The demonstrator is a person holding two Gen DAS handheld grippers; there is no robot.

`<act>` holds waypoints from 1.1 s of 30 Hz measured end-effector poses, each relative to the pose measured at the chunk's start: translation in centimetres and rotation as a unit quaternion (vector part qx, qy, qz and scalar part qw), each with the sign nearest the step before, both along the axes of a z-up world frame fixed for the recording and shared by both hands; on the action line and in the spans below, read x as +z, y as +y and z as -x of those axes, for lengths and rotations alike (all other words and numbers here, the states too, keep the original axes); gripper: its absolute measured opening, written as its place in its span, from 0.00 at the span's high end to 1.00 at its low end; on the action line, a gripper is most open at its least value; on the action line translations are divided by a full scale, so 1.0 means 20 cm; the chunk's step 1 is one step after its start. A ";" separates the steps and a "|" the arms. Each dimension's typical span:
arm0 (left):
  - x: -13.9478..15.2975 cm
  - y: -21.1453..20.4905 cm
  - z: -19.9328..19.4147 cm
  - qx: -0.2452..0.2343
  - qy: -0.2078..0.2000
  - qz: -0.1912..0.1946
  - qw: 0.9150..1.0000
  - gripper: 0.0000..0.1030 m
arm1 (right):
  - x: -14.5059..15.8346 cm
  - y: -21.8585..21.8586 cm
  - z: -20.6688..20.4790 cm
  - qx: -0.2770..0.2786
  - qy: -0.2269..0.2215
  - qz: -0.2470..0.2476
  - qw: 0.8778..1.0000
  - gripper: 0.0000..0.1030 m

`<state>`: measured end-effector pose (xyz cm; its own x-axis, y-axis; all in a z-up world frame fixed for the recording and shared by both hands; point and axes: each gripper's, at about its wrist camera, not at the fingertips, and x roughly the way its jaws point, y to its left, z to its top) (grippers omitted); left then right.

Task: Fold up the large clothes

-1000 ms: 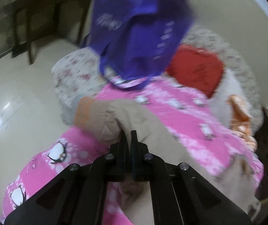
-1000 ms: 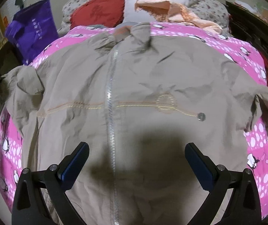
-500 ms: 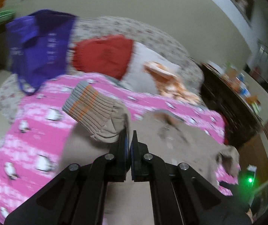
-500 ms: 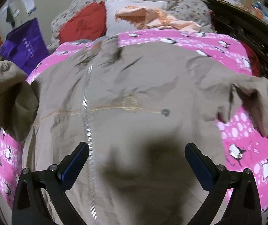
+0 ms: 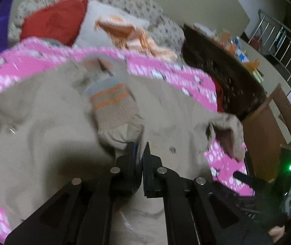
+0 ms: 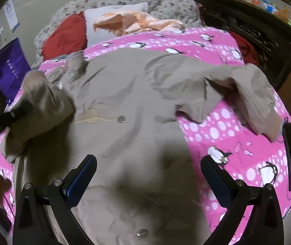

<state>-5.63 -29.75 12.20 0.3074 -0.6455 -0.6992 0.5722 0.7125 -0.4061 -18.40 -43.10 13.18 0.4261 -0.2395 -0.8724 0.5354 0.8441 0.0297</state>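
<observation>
Sleeve carried over jacket, jaws just opening

Left gripper angled down, jaws just cracked apart from shut, now a narrow gap; sleeve fabric apparently still caught at the tips, blur makes it unclear. Right gripper steeper down, jaws wide, holding nothing.

Dark headboard beside bed's edge
</observation>
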 end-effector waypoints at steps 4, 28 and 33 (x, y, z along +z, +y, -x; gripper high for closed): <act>-0.06 -0.03 0.07 -0.033 0.027 -0.007 0.999 0.47 | -0.01 -0.03 0.04 -0.008 -0.001 -0.011 1.000 0.01; -0.46 0.82 0.00 0.155 0.101 -0.147 0.972 0.34 | -0.18 0.25 -0.47 0.180 -0.030 -0.069 0.981 0.11; -0.42 0.85 0.05 0.165 0.081 -0.129 0.974 0.34 | -0.28 0.35 -0.57 0.239 0.008 -0.044 0.970 0.96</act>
<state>-6.58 -12.67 3.78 0.3406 -0.3259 -0.8819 0.2377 0.9374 -0.2546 -7.09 -36.05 7.54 0.4556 0.0580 -0.8883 0.0855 0.9904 0.1085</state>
